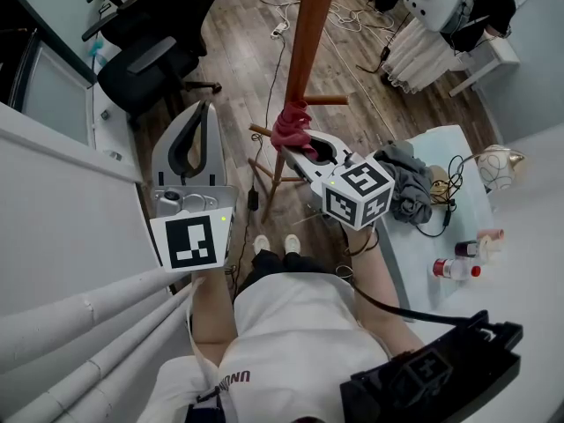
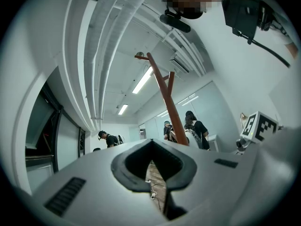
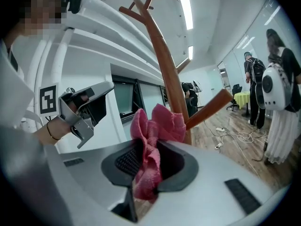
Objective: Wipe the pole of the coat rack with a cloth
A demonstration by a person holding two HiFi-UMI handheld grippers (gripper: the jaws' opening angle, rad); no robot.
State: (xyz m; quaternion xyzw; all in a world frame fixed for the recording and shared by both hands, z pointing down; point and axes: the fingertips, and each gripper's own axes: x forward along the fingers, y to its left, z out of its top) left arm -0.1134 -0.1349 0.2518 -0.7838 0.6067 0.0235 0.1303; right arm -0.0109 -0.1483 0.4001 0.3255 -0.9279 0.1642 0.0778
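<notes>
Firmly, right gripper (image 1: pixel 293 151) jaws clamped on cloth (image 1: pixel 293 127) against pole (image 1: pixel 308 33), left gripper (image 1: pixel 206 109) jaws together, aside

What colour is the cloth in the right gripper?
Pinkish red cloth, best seen in right gripper view.

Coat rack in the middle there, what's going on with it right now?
A person holds a gripper in each hand. The right claw is shut on a pink cloth that is pressed against the wooden coat rack pole, right by a side peg. The left claw is shut, empty, and held off to the side, clear of the pole. Wiping looks to be under way.
</notes>
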